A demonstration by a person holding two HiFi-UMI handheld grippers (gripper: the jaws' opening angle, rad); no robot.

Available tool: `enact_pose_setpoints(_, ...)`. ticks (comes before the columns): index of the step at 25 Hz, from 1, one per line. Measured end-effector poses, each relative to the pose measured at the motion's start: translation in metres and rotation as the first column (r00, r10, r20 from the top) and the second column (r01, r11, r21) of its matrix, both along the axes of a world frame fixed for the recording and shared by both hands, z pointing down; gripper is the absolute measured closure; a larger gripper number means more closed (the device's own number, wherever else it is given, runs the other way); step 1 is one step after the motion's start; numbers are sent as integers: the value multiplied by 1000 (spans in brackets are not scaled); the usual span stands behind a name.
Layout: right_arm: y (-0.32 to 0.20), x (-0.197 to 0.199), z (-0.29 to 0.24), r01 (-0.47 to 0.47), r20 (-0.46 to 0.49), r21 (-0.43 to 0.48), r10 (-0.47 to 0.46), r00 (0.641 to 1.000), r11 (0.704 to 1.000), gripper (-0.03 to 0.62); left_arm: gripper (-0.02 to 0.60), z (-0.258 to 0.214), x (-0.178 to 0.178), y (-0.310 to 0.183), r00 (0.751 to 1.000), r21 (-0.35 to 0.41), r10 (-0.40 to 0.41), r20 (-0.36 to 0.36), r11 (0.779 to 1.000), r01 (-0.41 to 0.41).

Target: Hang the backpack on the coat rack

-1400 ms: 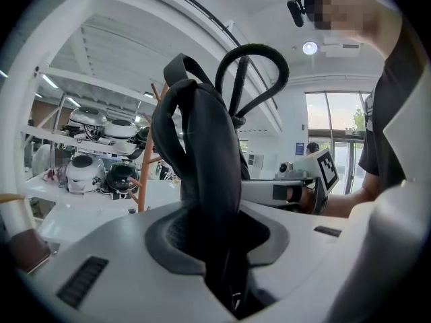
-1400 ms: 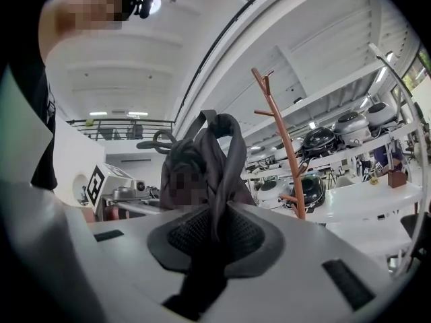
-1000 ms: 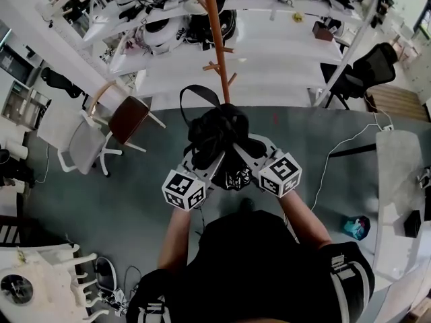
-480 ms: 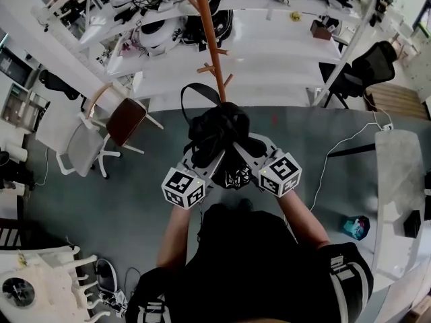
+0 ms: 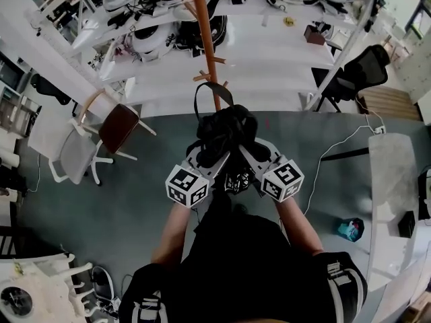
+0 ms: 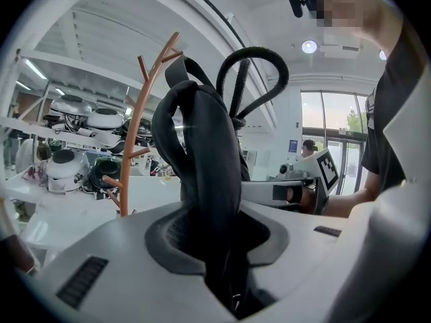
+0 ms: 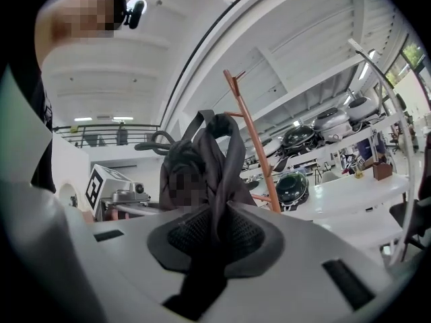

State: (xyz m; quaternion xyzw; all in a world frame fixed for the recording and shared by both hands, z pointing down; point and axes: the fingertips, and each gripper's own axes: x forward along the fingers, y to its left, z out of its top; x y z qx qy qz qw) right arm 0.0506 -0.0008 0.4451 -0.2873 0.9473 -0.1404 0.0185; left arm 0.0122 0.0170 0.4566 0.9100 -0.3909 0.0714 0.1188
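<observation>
Backpack: one, black, bunched, at frame centre in the head view, above the grey floor. Hand-held grippers: two. The left hand-held gripper and the right hand-held gripper are each clamped on the backpack's black fabric, one from either side. Carry loop: one, pointing toward the upper frame; the backpack's long axis runs from lower to upper frame. Coat rack: one, orange-brown, upright, top centre. The loop overlaps it in the picture; contact cannot be told.
</observation>
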Motion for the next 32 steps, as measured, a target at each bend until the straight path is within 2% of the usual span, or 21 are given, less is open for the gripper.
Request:
enact_pose_setpoints(14, -84, -7, 10, -151, -44, -44, 150, 988, 987, 510, 469, 10, -9, -90, 988, -32, 152, -8, 988, -152)
enact_pose_setpoints(24, -141, -17, 20, -229, -39, -78, 227, 973, 970, 510, 469, 17, -20, -150, 973, -30, 229, 19, 973, -228)
enact_pose_setpoints(32, -169, -34, 30, -251, -47, -98, 247, 968, 963, 511, 469, 27, -37, -178, 967, -50, 256, 18, 966, -254)
